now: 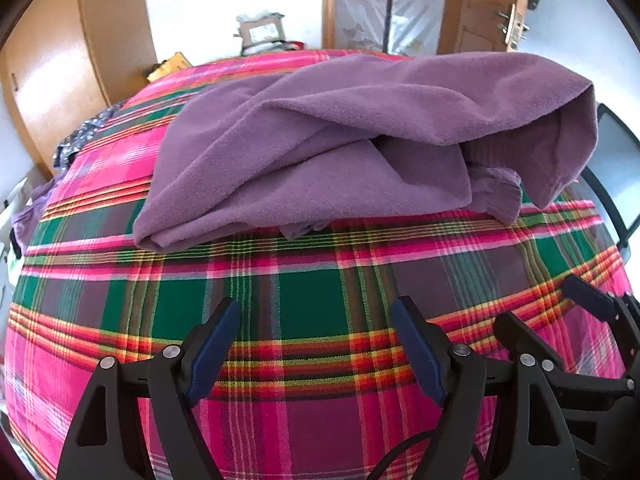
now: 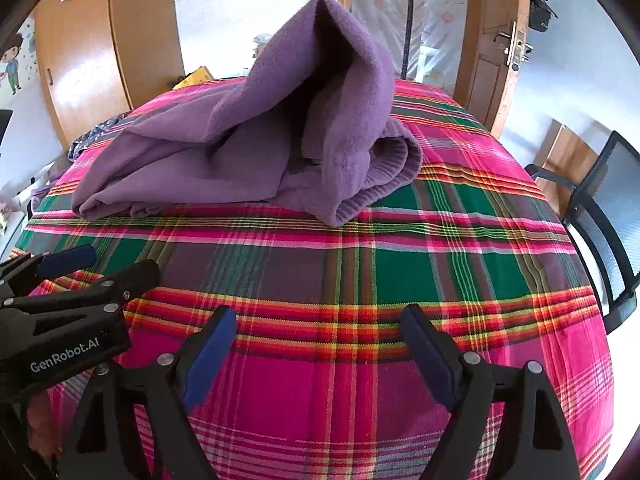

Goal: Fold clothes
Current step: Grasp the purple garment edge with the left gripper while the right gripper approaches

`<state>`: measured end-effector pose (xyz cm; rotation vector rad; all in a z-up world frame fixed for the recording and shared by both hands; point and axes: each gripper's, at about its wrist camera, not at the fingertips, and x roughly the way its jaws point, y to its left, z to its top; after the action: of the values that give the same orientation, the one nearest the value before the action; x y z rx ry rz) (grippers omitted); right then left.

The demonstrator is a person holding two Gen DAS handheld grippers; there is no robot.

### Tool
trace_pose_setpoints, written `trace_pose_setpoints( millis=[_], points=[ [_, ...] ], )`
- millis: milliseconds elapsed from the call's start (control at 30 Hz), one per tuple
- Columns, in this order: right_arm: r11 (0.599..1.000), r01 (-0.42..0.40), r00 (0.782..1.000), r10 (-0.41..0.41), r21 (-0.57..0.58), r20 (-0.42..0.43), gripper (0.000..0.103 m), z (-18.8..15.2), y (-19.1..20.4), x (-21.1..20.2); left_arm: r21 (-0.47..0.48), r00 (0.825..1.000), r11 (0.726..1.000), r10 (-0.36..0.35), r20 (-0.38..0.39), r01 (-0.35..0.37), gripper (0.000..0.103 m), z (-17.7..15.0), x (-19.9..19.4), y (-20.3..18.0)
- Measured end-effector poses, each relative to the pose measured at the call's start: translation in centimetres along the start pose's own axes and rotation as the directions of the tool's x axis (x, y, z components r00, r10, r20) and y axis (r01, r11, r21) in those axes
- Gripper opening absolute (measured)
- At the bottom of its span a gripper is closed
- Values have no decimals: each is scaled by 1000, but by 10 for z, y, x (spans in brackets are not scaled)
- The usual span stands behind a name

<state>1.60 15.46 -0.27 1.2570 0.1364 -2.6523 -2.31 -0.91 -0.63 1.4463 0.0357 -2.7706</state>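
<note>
Two hand-held grippers, left [image 1: 314,344] and right [image 2: 316,350], both agape, one purple garment [image 1: 360,140] crumpled

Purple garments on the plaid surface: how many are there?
1 for certain: the purple fleece garment, bunched mid-surface beyond both open grippers. A dark patterned fabric sits at the far left edge; others may be hidden.

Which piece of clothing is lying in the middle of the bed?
The purple fleece, crumpled on the plaid blanket; the dotted dark cloth hangs at the far-left edge.

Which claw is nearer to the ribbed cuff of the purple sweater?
Right, though not by much. The right claw sits open in front of the ribbed cuff; the left claw, also open, sits beside it, toward the sweater's flatter end.
</note>
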Motion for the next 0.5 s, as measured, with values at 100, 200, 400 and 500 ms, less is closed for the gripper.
trace_pose_setpoints(
  millis=[100,200,400,500],
  points=[
    [1000,-26,1000,26,6,9,82,1,-8,-1,40,1000,999,-10,-14,10,78,5,-1,-2],
    [999,-37,999,37,18,25,65,3,-20,-2,114,1000,994,-3,27,0,78,9,-11,-9],
    [996,-71,997,69,49,30,58,9,-43,-3,238,992,971,-14,129,-18,78,28,-40,-13],
    [996,-81,996,79,43,40,58,10,-48,-6,308,982,950,-15,186,-44,78,38,-51,-24]
  ],
)
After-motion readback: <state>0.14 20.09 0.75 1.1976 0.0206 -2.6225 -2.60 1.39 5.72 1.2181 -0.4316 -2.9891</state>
